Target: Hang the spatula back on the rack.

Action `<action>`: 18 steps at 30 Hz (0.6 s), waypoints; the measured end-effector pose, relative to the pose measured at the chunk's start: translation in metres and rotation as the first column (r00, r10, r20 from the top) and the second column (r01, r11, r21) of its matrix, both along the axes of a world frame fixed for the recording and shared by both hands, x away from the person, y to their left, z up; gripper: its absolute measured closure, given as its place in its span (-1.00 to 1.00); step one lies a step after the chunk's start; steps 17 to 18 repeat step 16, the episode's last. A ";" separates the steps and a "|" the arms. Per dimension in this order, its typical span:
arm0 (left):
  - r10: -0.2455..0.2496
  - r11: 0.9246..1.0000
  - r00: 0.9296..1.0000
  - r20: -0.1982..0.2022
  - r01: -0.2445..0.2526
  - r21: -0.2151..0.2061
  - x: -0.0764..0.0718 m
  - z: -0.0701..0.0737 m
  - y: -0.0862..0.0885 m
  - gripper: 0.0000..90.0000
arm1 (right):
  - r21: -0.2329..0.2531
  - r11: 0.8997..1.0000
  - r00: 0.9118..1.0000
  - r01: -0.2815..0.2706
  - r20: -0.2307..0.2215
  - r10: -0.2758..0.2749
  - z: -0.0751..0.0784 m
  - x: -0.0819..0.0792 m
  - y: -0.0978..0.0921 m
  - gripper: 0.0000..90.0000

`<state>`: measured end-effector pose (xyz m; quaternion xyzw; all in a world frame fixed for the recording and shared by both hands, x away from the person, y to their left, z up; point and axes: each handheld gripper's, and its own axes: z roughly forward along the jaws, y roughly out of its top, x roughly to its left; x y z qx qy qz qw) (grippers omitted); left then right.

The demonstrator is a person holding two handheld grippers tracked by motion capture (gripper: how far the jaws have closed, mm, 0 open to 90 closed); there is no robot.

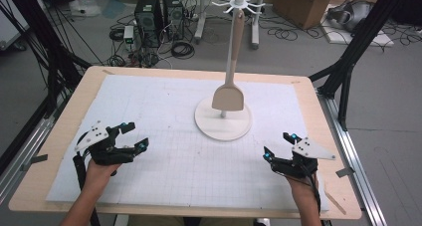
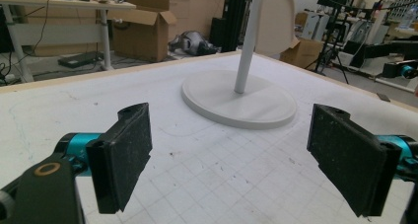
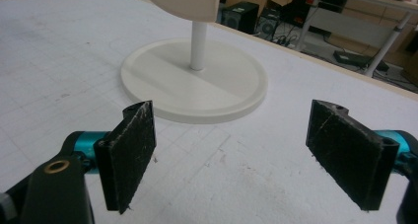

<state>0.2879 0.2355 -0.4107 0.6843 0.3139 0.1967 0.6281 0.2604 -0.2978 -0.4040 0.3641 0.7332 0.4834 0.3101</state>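
right claw (image 3: 231, 157) agape, facing stand base (image 3: 194, 81)

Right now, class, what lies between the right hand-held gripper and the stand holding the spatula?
Nothing but bare gridded mat in the high view, between right hand-held gripper and stand.

Even, bright overhead light fell on the white gridded paper mat (image 1: 164, 136); the round white stand base (image 1: 223, 119) cast only a faint shadow. Gripper views bent at their edges, backgrounds slightly soft.
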 end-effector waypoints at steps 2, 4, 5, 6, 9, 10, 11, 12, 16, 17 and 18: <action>-0.002 1.000 1.000 0.000 0.002 0.003 0.000 -0.001 0.000 -0.61 | 0.005 1.000 1.000 0.000 -0.007 0.000 -0.003 0.000 0.001 -0.60; -0.006 1.000 1.000 0.002 0.006 0.014 0.000 -0.001 -0.001 -0.61 | -0.002 1.000 1.000 0.000 -0.006 0.000 -0.006 0.000 0.002 -0.60; -0.005 1.000 1.000 0.002 0.005 0.014 0.000 -0.001 -0.002 -0.61 | 0.004 1.000 1.000 0.001 -0.013 -0.001 -0.008 0.001 0.002 -0.60; -0.005 1.000 1.000 0.002 0.005 0.012 0.000 -0.002 -0.002 -0.61 | 0.004 1.000 1.000 0.001 -0.013 -0.001 -0.008 0.001 0.002 -0.60; -0.006 1.000 1.000 -0.003 0.006 0.012 0.001 -0.002 -0.003 -0.61 | 0.009 1.000 1.000 0.003 -0.014 -0.003 -0.010 0.001 0.001 -0.60; -0.003 1.000 1.000 -0.002 0.003 0.012 0.001 -0.003 -0.003 -0.61 | 0.009 1.000 1.000 0.003 -0.013 -0.003 -0.010 0.001 0.001 -0.60; -0.004 1.000 1.000 -0.003 0.004 0.012 0.001 -0.003 -0.003 -0.61 | 0.011 1.000 1.000 0.005 -0.015 -0.005 -0.010 0.001 0.001 -0.60; -0.003 1.000 1.000 -0.003 0.003 0.012 0.001 -0.004 -0.004 -0.61 | 0.010 1.000 1.000 0.007 -0.016 -0.006 -0.010 0.001 0.001 -0.60; 0.000 1.000 1.000 -0.008 0.000 0.012 0.000 -0.007 -0.005 -0.60 | 0.014 1.000 1.000 0.007 -0.015 -0.006 -0.011 -0.001 0.000 -0.60; 0.000 1.000 1.000 -0.008 0.000 0.012 0.000 -0.007 -0.005 -0.60 | 0.014 1.000 1.000 0.007 -0.015 -0.006 -0.011 -0.001 0.000 -0.60; 0.000 1.000 1.000 -0.008 0.000 0.012 0.000 -0.007 -0.005 -0.60 | 0.014 1.000 1.000 0.007 -0.015 -0.006 -0.011 -0.001 0.000 -0.60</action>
